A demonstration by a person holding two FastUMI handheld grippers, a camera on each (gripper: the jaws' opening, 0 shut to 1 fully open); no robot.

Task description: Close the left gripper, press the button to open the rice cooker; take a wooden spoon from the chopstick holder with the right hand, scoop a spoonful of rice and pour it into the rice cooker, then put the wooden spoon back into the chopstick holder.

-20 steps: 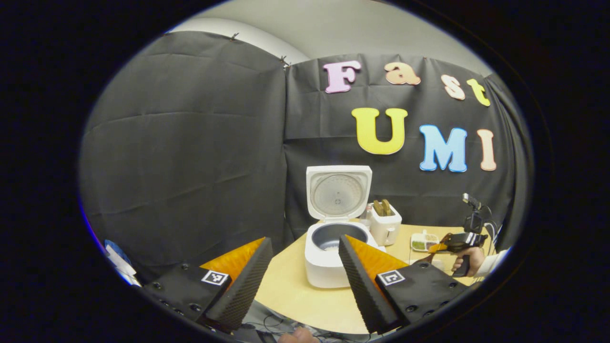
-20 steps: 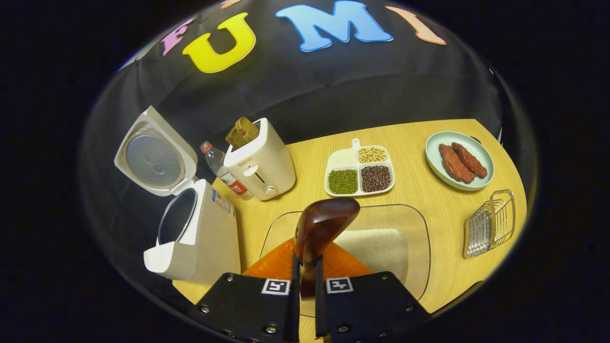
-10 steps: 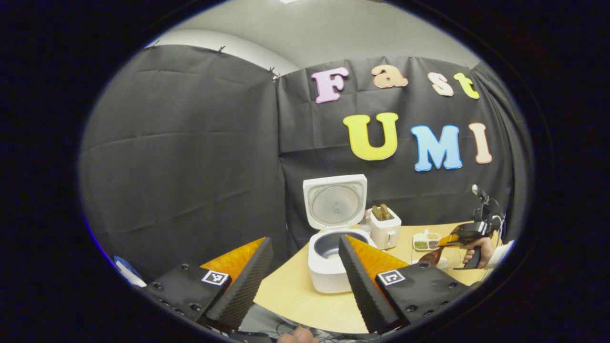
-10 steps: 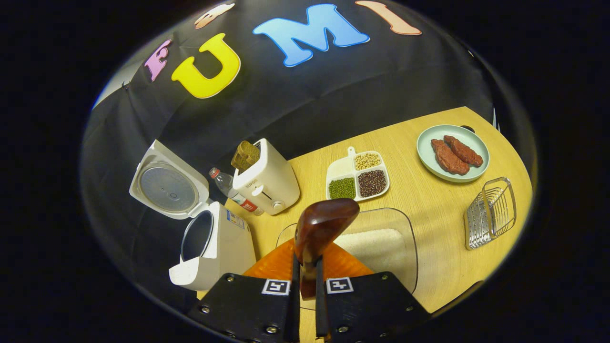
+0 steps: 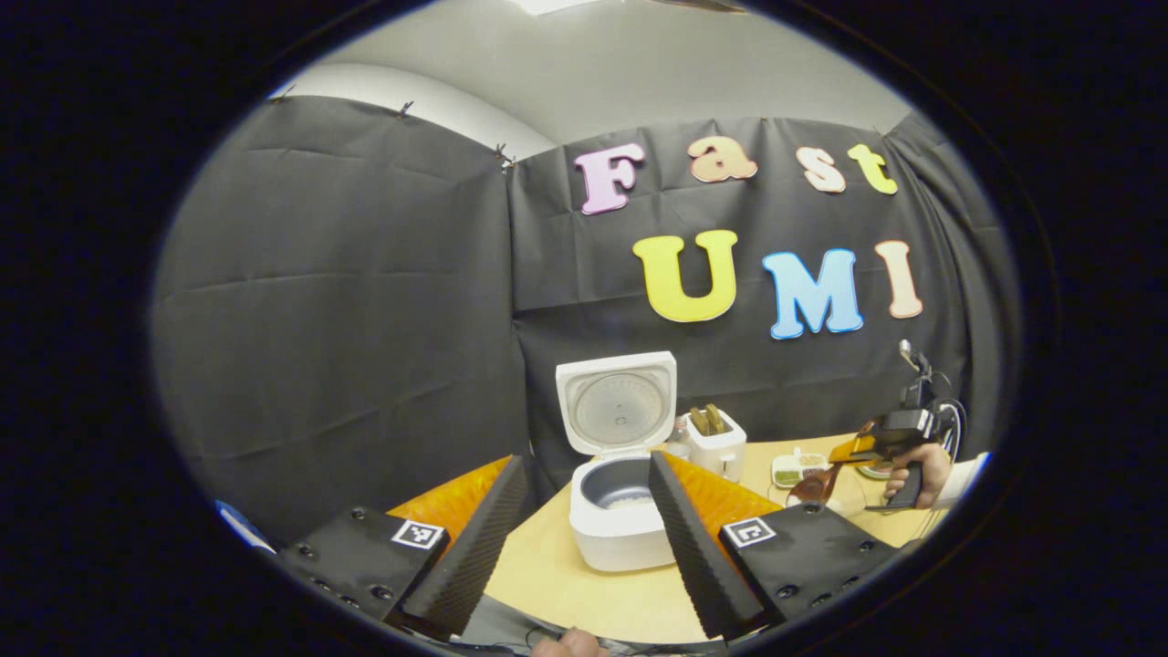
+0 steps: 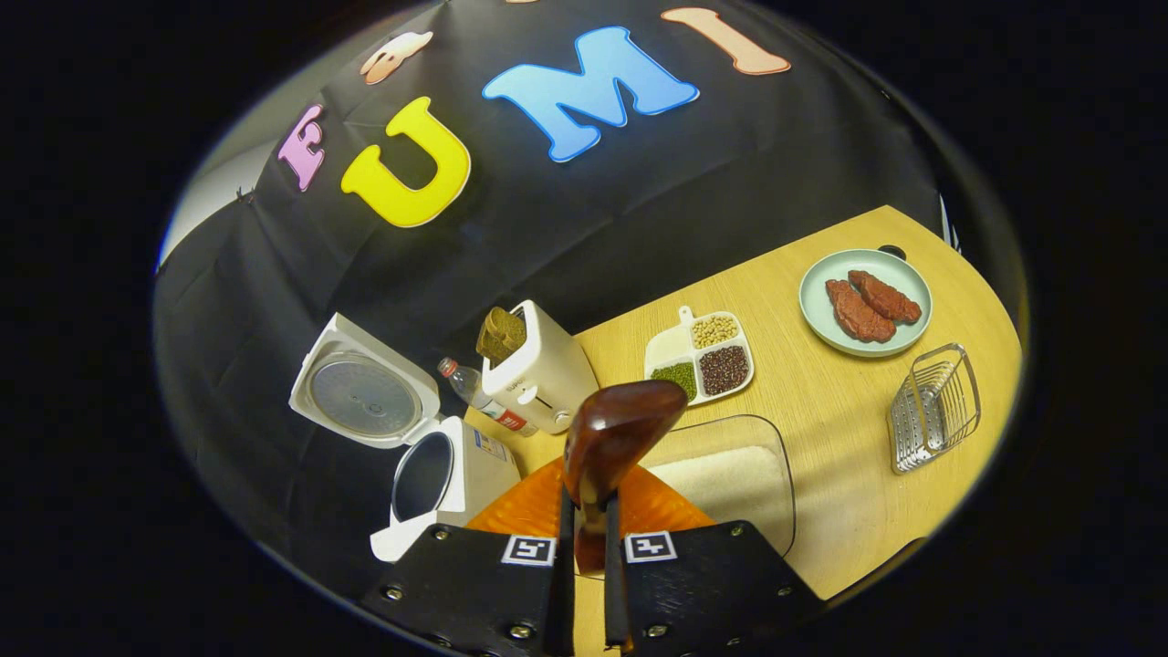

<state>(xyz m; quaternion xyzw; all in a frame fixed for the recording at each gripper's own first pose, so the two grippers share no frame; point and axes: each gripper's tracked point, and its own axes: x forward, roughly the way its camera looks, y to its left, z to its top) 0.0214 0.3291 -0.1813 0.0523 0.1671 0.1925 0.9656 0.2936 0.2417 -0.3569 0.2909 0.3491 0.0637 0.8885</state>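
The white rice cooker (image 5: 620,529) stands on the table with its lid (image 5: 619,401) up, and a pale patch shows in its pot. My left gripper (image 5: 584,461) hangs open in front of it, holding nothing. My right gripper (image 6: 589,500) is shut on the handle of a dark wooden spoon (image 6: 620,429), whose bowl points forward above a clear tub of rice (image 6: 730,470). The open rice cooker (image 6: 447,470) is low on the left in the right gripper view. A wire chopstick holder (image 6: 935,406) stands at the right. Farther off, a hand holds the right gripper (image 5: 871,449).
A white toaster (image 6: 543,379) with bread and a bottle (image 6: 474,394) stand beside the cooker. A divided dish of beans (image 6: 701,356) and a plate with meat (image 6: 865,301) sit farther back. The table edge (image 5: 584,620) curves near my left gripper.
Both grippers have drawn back from the rice cooker, which looks smaller in both views. The right gripper keeps its hold on the spoon; the left stays open.
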